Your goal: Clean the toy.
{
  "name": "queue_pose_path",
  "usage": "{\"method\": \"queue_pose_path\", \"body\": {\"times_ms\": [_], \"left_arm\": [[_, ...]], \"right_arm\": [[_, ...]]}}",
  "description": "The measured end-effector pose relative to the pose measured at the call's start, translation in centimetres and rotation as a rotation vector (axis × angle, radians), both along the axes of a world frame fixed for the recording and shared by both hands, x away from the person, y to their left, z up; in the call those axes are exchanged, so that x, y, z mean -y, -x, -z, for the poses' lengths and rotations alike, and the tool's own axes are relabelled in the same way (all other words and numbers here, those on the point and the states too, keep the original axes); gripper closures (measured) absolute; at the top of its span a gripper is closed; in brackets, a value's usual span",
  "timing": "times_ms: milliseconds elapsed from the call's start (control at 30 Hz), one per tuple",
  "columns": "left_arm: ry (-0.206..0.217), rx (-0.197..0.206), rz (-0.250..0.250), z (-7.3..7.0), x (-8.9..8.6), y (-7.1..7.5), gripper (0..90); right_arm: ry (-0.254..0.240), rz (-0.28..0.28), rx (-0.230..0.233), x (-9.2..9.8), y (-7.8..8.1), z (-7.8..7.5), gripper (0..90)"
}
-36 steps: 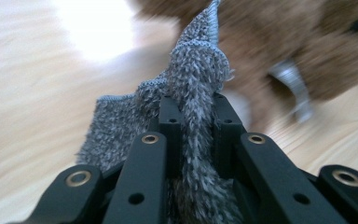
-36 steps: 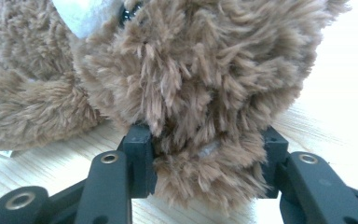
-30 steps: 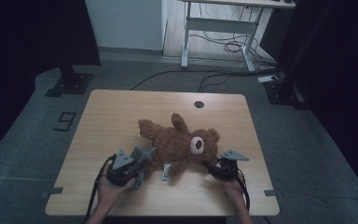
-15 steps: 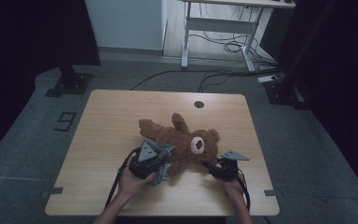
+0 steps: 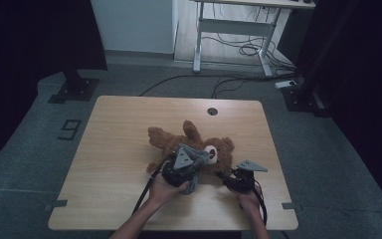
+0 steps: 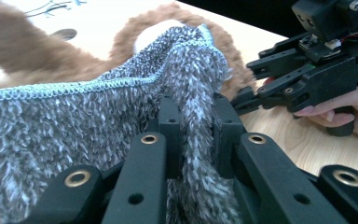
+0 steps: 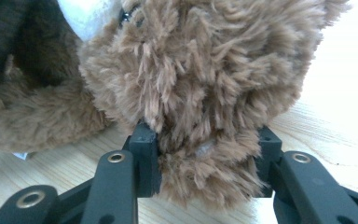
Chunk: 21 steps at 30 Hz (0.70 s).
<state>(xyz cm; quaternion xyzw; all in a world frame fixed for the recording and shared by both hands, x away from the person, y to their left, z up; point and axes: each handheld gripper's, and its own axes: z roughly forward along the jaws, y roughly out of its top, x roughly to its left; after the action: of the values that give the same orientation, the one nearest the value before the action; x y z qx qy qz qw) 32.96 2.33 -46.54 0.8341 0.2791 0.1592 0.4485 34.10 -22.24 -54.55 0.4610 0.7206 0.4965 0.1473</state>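
Step in hand, as I read it: dressing the teddy bear in the grey knit garment. Bear lies on its back on the table, right of centre and toward the near edge, head toward the right edge.

Left gripper: jaws nearly together, pinching a fold of the garment's hem, held over the bear's belly just beside the head. Right gripper: jaws have just been closing, now clamped narrow on a tuft of the bear's fur at the head, near the front-right corner.

To do it well:
- keep the right clamp steady as the anchor so the bear doesn't slide while the knit gets pulled
- left one holds a single fold; the opening probably needs spreading before it goes over the head, so regrip the rim if it bunches
- pull along the body, low to the table, not upward

In the way: the two grippers sit close at the head, so the right one likely blocks the garment's path there. Bear's upper arm sticks up toward the far edge and may snag the knit. Cable hole by the far edge is well clear
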Motion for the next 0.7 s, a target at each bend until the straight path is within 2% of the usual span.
{"method": "queue_pose_path", "body": {"times_ms": [167, 333, 433, 567, 633, 700], "left_arm": [[-0.022, -0.015, 0.023, 1.2, 3.2, -0.2, 77.6], [-0.049, -0.008, 0.039, 1.9, 4.3, -0.4, 77.7], [-0.065, -0.014, 0.036, 2.4, 3.9, -0.5, 77.7], [-0.073, -0.028, 0.009, 3.3, 2.8, -0.6, 77.7], [-0.093, -0.032, -0.027, 3.7, 1.9, -0.5, 77.7], [-0.090, -0.044, -0.066, 3.8, 0.7, -0.5, 77.8]], "right_arm": [[0.000, 0.004, -0.001, 0.0, -0.1, 0.1, 59.4], [-0.010, 0.001, -0.018, 0.2, -0.1, 0.2, 61.1], [-0.012, 0.000, -0.021, 0.2, -0.2, 0.2, 62.1], [-0.016, 0.002, -0.026, 0.2, -0.2, 0.2, 63.0], [-0.016, 0.000, -0.028, 0.3, -0.2, 0.2, 63.0], [-0.014, -0.005, -0.026, 0.3, -0.3, 0.2, 63.0]]}}
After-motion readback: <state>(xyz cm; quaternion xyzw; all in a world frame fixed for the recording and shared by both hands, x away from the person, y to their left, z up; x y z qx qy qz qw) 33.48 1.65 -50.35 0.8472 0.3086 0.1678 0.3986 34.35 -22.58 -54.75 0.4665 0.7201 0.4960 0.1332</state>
